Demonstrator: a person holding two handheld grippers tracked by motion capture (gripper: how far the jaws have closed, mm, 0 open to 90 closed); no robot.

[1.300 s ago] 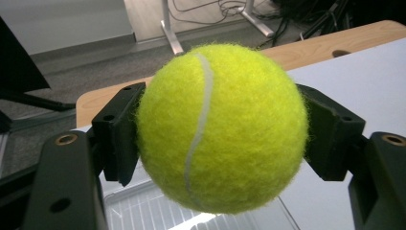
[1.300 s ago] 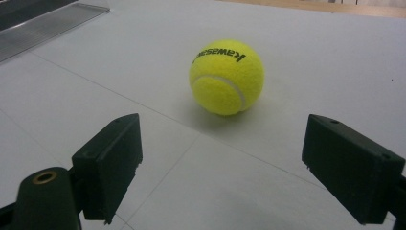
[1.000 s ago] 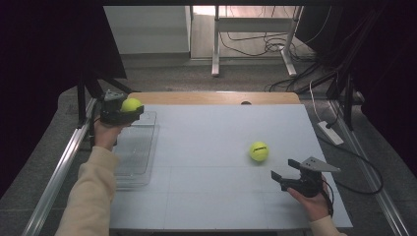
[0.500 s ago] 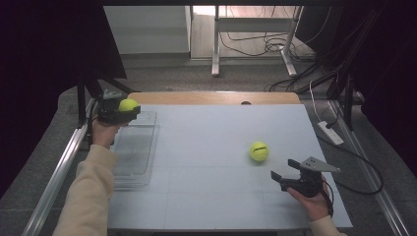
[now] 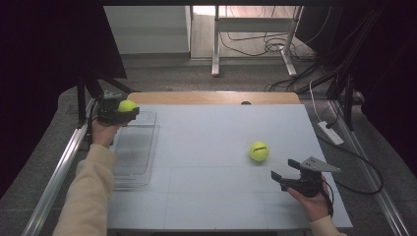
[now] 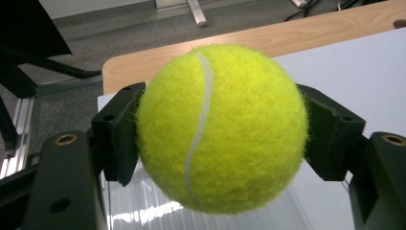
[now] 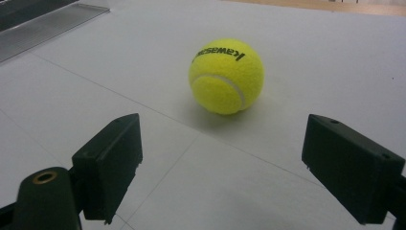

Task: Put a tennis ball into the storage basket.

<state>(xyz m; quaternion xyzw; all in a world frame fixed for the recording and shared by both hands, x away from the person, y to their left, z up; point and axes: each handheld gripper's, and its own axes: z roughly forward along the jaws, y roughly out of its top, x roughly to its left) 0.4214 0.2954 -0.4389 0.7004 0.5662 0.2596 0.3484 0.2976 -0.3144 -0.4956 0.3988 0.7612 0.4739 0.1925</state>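
My left gripper (image 5: 129, 111) clamps one tennis ball (image 6: 221, 127) above the clear tray (image 5: 133, 162). My right gripper (image 7: 230, 167) stands wide, empty, facing a second tennis ball (image 7: 226, 75) printed "kawasaki".

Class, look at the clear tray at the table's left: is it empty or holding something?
Empty: the clear tray holds nothing; the held ball hangs above it.

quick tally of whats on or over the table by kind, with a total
tennis balls: 2, one held in the left gripper over the tray, one loose on the table
clear tray: 1
grippers: 2, left gripper, right gripper
total: 5
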